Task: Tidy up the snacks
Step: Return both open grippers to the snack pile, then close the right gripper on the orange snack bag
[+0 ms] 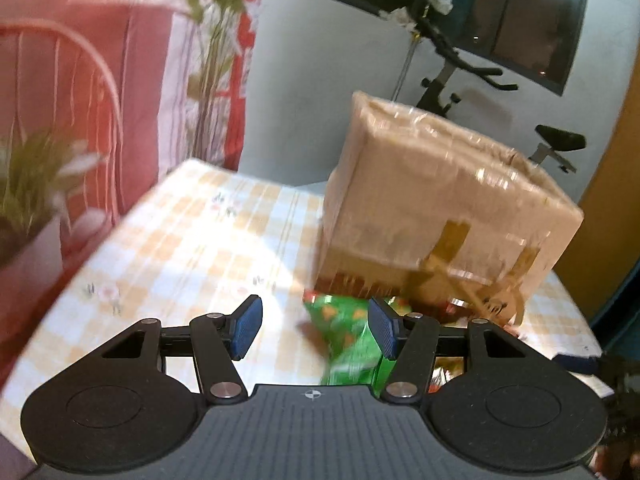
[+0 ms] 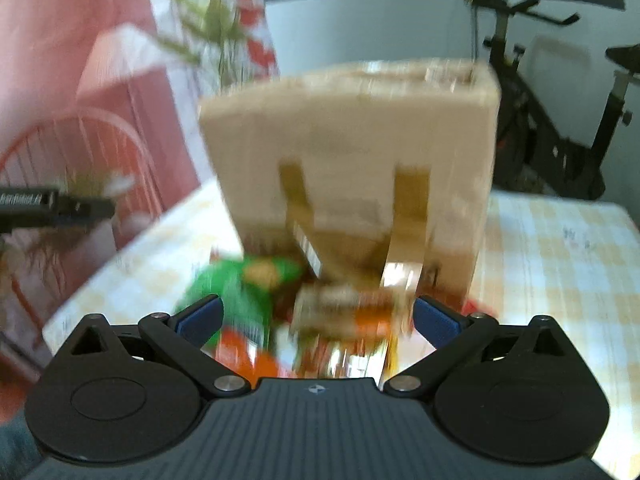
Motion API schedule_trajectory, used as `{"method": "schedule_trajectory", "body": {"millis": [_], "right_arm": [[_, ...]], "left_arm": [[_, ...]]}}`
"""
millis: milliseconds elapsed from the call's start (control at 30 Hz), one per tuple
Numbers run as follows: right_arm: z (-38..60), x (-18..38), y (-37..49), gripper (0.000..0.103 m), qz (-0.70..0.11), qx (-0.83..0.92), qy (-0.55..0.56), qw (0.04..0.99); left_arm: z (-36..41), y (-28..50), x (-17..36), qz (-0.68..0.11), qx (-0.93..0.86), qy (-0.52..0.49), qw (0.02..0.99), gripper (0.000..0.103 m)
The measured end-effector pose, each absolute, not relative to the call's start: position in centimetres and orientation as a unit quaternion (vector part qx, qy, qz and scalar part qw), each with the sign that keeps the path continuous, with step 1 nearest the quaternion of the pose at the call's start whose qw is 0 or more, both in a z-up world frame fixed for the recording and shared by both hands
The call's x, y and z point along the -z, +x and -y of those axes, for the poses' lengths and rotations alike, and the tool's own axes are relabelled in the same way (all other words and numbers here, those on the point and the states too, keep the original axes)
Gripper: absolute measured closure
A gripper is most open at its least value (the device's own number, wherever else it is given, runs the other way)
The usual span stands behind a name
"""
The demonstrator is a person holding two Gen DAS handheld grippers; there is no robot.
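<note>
We hold both tools tilted downward toward the table (image 1: 168, 248), which wears a yellow-and-white checked cloth. Our left gripper (image 1: 315, 327) has its blue pads parted with nothing pressed between them; the right-hand pad overlaps a green snack packet (image 1: 348, 340) in the picture, but we cannot tell whether it touches. Our right gripper (image 2: 317, 320) stands spread wide and released, with a blurred heap of orange and green snack packets (image 2: 320, 320) lying below its span.

A taped cardboard box (image 1: 440, 200) stands on the table beyond both tools, raised or tipped so that its lower flaps hang open over the snacks; the packets lie at its near foot, toward the table's near edge.

The left view alone shows the table's far left corner, a potted plant (image 1: 28, 184) off the left edge, and a window (image 1: 520, 12) high on the wall. The right view alone shows the bare cloth to the right of the box, up to the far right corner, and the left tool's black tip (image 2: 52, 206) at the picture's left side. Both show an exercise bike (image 1: 460, 76) behind the table.

Open cloth lies left of the box along the left edge, and right of it.
</note>
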State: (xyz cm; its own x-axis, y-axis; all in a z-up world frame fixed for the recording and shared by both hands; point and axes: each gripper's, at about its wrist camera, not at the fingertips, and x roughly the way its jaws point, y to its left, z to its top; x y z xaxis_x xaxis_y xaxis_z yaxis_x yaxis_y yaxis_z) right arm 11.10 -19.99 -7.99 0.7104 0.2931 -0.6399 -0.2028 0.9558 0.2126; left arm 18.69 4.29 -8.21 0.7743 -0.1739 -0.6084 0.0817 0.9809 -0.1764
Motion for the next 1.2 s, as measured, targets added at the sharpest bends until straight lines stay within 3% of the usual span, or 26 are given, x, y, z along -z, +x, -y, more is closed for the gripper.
{"method": "schedule_trajectory", "body": {"millis": [533, 733, 800, 900, 1200], "right_arm": [[18.4, 13.7, 11.6, 0.004, -0.472, -0.157, 0.115, 0.860], [19.2, 14.7, 12.0, 0.006, -0.470, -0.165, 0.172, 0.850], [19.3, 14.4, 12.0, 0.019, -0.460, -0.178, 0.176, 0.852], [19.0, 13.5, 11.7, 0.026, -0.442, -0.178, 0.151, 0.866], [19.6, 11.4, 10.7, 0.030, -0.402, -0.176, 0.122, 0.890]], "left_arm": [[-3.2, 16.8, 13.6, -0.382, 0.048, -0.091, 0.918, 0.042], [-2.1, 16.7, 14.3, -0.391, 0.061, -0.077, 0.915, 0.042], [-2.3, 16.7, 14.3, -0.390, 0.059, -0.080, 0.915, 0.042], [-2.5, 16.7, 14.3, -0.389, 0.055, -0.083, 0.916, 0.042], [-2.3, 17.0, 14.5, -0.397, 0.055, -0.083, 0.912, 0.042]]}}
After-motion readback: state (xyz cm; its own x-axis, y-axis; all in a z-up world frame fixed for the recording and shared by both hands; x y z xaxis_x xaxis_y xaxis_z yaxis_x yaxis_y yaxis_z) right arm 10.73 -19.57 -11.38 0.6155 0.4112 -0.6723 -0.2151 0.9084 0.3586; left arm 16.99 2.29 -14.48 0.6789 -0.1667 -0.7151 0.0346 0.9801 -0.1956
